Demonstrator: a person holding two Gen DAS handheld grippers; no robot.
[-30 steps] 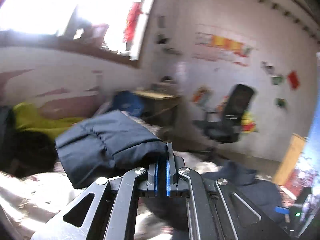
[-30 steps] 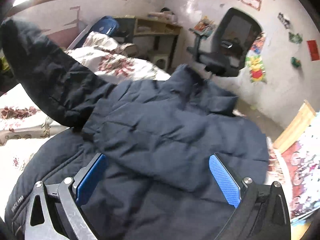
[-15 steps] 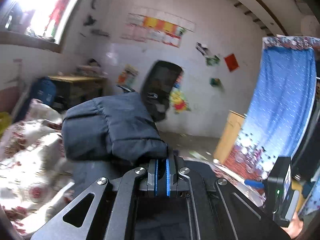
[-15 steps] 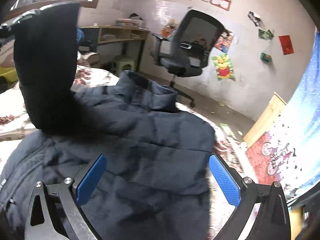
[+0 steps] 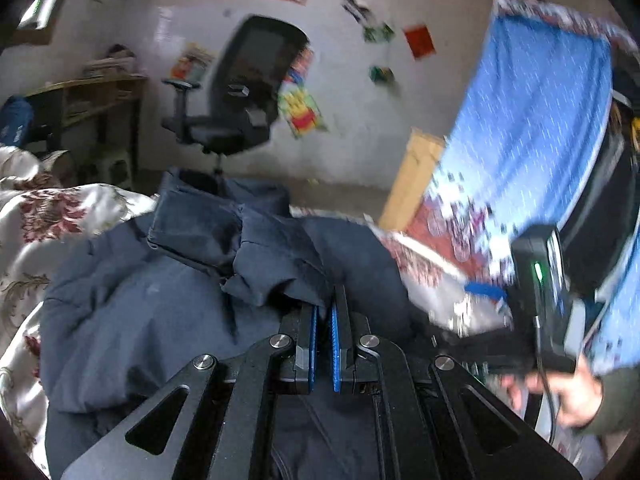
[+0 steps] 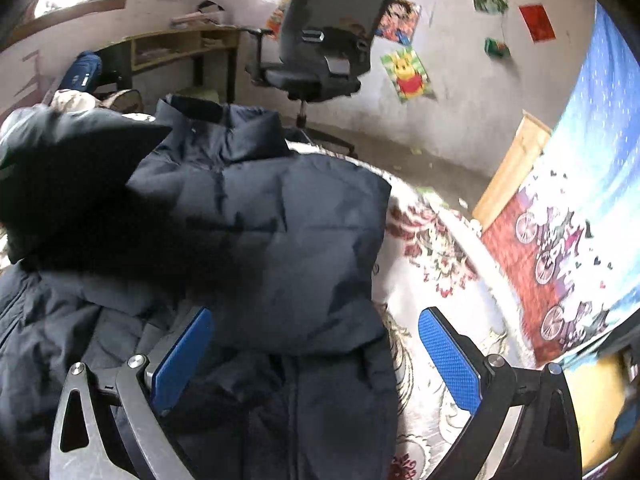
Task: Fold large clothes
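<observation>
A dark navy puffer jacket (image 6: 280, 240) lies on a floral bedspread, collar toward the far side; it also shows in the left wrist view (image 5: 140, 320). My left gripper (image 5: 323, 320) is shut on the jacket's sleeve (image 5: 276, 264) and holds it low over the jacket body. The sleeve appears in the right wrist view as a dark blurred mass (image 6: 72, 184) at the left. My right gripper (image 6: 316, 344) is open and empty, hovering over the jacket's right side with its blue pads apart. It also shows at the right of the left wrist view (image 5: 536, 300).
A floral bedspread (image 6: 432, 248) covers the bed. A black office chair (image 6: 324, 52) and a wooden desk (image 6: 180, 44) stand by the far wall. A blue patterned curtain (image 6: 580, 220) hangs at the right, beside a wooden board (image 6: 512, 160).
My left gripper has swung the sleeve from the left, across and down onto the jacket body. My right gripper has stayed open and shifted a little to the right over the jacket.
</observation>
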